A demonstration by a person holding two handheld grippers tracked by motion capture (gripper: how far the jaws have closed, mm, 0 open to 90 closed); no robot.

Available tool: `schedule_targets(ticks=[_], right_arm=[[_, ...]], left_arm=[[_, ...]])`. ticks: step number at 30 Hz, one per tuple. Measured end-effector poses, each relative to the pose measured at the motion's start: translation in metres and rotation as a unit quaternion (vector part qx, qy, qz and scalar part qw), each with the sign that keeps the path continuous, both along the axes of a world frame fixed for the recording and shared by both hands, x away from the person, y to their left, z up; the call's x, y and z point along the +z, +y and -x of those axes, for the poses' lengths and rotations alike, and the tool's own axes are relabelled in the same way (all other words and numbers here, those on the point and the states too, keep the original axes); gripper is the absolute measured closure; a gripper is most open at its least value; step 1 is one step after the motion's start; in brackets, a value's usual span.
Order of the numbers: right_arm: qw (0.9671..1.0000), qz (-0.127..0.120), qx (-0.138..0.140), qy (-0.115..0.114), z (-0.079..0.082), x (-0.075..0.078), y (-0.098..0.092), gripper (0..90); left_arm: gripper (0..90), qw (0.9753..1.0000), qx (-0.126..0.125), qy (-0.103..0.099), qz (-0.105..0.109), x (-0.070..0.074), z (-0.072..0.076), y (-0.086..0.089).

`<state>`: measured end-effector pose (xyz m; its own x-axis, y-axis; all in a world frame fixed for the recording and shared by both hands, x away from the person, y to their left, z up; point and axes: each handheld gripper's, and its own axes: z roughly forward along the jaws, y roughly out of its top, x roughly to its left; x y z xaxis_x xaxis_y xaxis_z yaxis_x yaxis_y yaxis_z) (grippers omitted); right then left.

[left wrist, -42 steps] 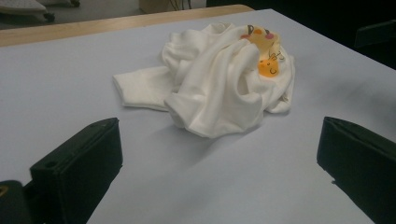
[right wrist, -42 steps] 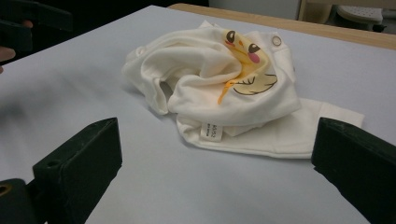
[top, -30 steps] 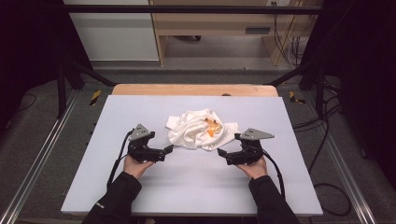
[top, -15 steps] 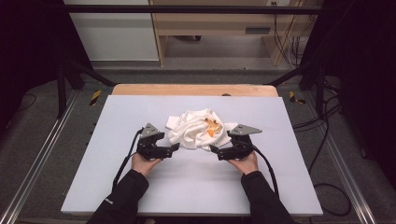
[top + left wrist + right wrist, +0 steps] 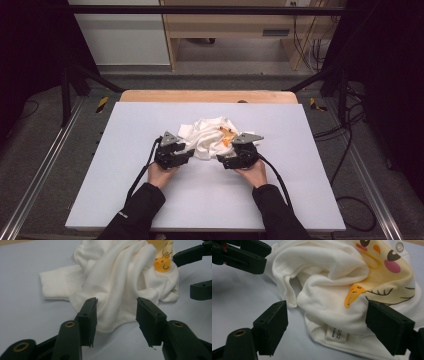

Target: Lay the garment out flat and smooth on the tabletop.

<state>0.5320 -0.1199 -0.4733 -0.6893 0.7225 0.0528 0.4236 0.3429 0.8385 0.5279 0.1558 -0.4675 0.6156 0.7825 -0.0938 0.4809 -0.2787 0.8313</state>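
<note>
1. The left gripper is sitting on the pale counter just left of the garment, held by the person's left hand, with a black cable trailing back along the dark sleeve.
2. Its fingers are standing wide apart and gripping nothing; in the left gripper view a rounded fold of the cloth's near edge is lying between them, at their tips.
3. The garment is lying crumpled in a heap near the middle of the counter, between the two grippers. It is a small cream-white piece of soft knit clothing, bunched into thick folds.
4. A flat cuffed sleeve is sticking out to one side of the heap, resting on the counter.
5. A yellow cartoon print with black eyes, pink cheeks and an orange beak is showing on the upper folds, with a metal snap button near the top edge.
6. A small white size label is poking out at the hem nearest the right gripper.
7. The right gripper is resting just right of the heap, held by the right hand.
8. Its fingers are spread wide and holding nothing, with the hem and label lying between them.
</note>
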Motion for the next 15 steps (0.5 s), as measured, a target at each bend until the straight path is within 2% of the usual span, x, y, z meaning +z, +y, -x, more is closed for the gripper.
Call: schedule_targets(ticks=[1,2,3,4,9,13,14,15], right_arm=[[1.0,0.002,-0.001,0.0,-0.0003,-0.0006,0.0006,21.3],[0.9999,0.009,-0.005,0.0,-0.0013,-0.0017,0.0011,25.0],[0.9999,0.009,-0.005,0.0,-0.0013,-0.0017,0.0011,25.0],[0.9999,0.011,-0.006,-0.001,-0.0013,-0.0021,0.001,28.0],[0.9995,0.028,-0.014,-0.006,-0.002,-0.0048,0.0015,41.6],[0.9979,0.056,-0.025,-0.021,-0.0008,-0.0074,0.0039,56.7],[0.9968,0.07,-0.028,-0.028,0.0001,-0.0082,0.005,65.1],[0.9968,0.07,-0.028,-0.028,0.0001,-0.0082,0.005,65.1]], left_arm=[[55.5,1.0,0.001,0.003,-0.004,-0.0018,-0.0009,-0.0013],[60.0,0.9999,0.006,0.006,-0.013,-0.0045,-0.002,-0.0034],[62.3,0.9999,0.006,0.006,-0.013,-0.0045,-0.002,-0.0034],[62.3,0.9999,0.007,0.008,-0.013,-0.0054,-0.0023,-0.0038],[74.3,0.9996,0.014,0.012,-0.02,-0.0076,-0.0032,-0.0042],[81.6,0.9996,0.014,0.015,-0.02,-0.0089,-0.0038,-0.0045],[84.5,0.9995,0.014,0.015,-0.022,-0.0086,-0.0036,-0.0044],[85.6,0.9995,0.014,0.015,-0.022,-0.0086,-0.0036,-0.0044]])
